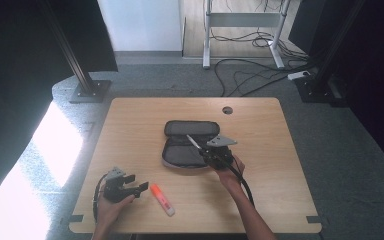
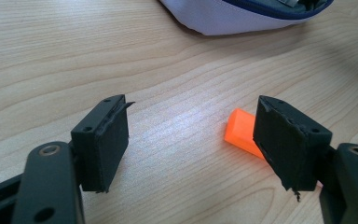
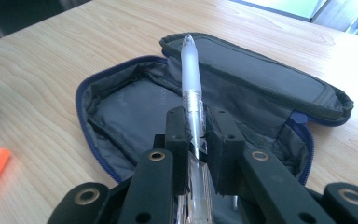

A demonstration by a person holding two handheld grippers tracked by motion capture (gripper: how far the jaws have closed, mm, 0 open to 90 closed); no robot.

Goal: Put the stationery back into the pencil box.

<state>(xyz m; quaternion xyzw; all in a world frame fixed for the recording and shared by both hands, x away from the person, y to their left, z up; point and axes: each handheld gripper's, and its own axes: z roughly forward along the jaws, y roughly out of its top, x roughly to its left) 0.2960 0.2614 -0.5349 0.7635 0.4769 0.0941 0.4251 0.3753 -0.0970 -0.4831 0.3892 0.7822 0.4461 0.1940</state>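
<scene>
Pen [image 3: 192,100] in right tool [image 3: 199,135], above open pencil case [image 3: 121,114]

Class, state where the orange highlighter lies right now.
In the high view the orange highlighter lies on the table near its front edge, just right of the open left gripper, below the pencil case.

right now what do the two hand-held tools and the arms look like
Both are black. The left tool and right tool each carry a grey three-cornered plate on top and trail a black cable. Up close, each jaw is a black bar with round bolt holes, ending in a blocky black pad with ragged edges. The forearms are bare, no sleeves in view.
</scene>
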